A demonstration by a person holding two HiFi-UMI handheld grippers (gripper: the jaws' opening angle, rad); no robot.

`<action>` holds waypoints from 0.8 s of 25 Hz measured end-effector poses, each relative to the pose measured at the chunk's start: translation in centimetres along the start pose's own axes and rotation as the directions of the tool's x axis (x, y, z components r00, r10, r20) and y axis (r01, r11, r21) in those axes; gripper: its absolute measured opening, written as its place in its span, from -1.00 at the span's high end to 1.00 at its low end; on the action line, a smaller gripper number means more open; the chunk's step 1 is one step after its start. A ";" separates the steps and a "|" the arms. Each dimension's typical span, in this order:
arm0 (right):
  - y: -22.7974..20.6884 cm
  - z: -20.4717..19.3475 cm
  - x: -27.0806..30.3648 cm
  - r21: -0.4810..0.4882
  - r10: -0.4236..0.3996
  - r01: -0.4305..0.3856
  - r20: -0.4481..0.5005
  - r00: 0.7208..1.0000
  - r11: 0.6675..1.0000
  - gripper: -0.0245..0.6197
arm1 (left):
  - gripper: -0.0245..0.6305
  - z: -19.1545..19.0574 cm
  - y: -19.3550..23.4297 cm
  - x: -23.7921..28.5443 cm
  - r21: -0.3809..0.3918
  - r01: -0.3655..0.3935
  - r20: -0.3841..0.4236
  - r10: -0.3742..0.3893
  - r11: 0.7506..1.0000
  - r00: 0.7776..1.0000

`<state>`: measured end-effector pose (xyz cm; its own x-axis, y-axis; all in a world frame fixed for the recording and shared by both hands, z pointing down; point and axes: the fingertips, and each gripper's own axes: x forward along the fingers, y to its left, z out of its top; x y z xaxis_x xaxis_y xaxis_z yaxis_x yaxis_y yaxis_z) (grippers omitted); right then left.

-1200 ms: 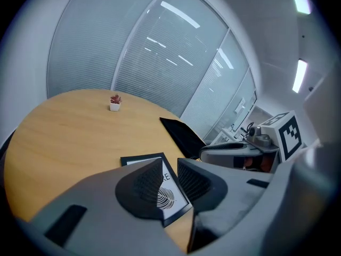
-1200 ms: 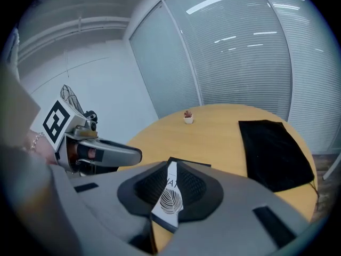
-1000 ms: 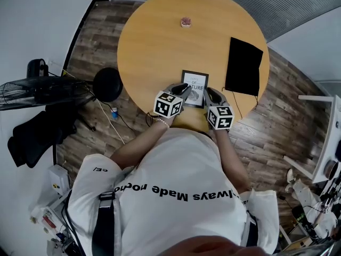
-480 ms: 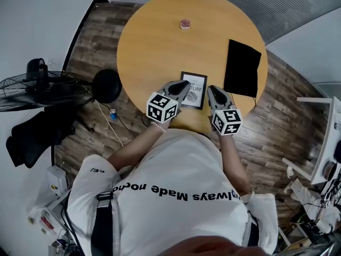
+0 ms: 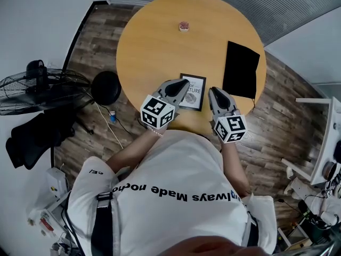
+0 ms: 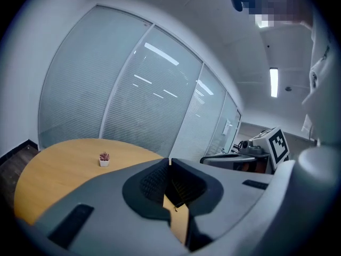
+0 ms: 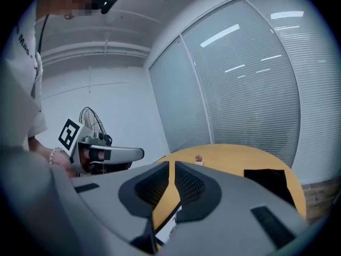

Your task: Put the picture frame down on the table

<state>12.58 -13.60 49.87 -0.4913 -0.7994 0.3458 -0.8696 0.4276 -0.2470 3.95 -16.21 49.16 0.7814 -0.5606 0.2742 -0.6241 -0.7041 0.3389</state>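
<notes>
**Q:** Picture frame, location?
**A:** Flat on the bench, near its front edge; left corner covered by the left claw. Print too small to read.
**Q:** Claws?
**A:** Left: tips all but touching, nothing between them. Right claw: narrow gap, empty, just beside the frame.
**Q:** Other stock?
**A:** Black cloth on the bench's right side; small potted plant at the far edge.

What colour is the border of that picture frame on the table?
Black, around a white print. The picture frame shows best in the head view.
</notes>
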 end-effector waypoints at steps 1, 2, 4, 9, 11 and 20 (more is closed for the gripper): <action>0.2 0.5 -0.2 -0.001 0.003 -0.003 0.009 1.000 1.000 0.75 | 0.82 0.5 -0.2 -0.2 0.008 0.004 0.008 -0.004 1.000 1.000; 0.4 1.0 -0.3 -0.001 0.007 -0.007 0.018 1.000 1.000 0.75 | 0.82 1.0 -0.4 -0.4 0.015 0.007 0.016 -0.007 1.000 1.000; 0.8 1.9 -0.6 0.006 0.017 -0.017 0.033 0.999 1.000 0.75 | 0.82 1.9 -0.7 -0.7 0.026 0.010 0.032 -0.011 1.000 0.999; 1.7 4.4 -1.6 -0.010 0.033 -0.032 0.072 0.997 0.999 0.76 | 0.83 3.8 -1.4 -1.4 0.047 0.005 0.068 -0.008 0.999 0.998; 2.0 5.3 -2.0 -0.025 0.034 -0.032 0.088 0.996 0.999 0.76 | 0.83 4.4 -1.7 -1.7 0.046 0.008 0.078 -0.011 0.999 0.997; 3.3 8.7 -3.0 -0.135 0.041 -0.026 0.113 0.993 0.991 0.75 | 0.83 6.7 -2.8 -2.4 0.065 0.022 0.110 -0.029 0.998 0.993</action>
<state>11.59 -13.51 40.14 -0.5181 -0.8236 0.2306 -0.8553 0.5011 -0.1319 3.88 -15.80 41.57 0.7946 -0.5848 0.1634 -0.6054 -0.7428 0.2859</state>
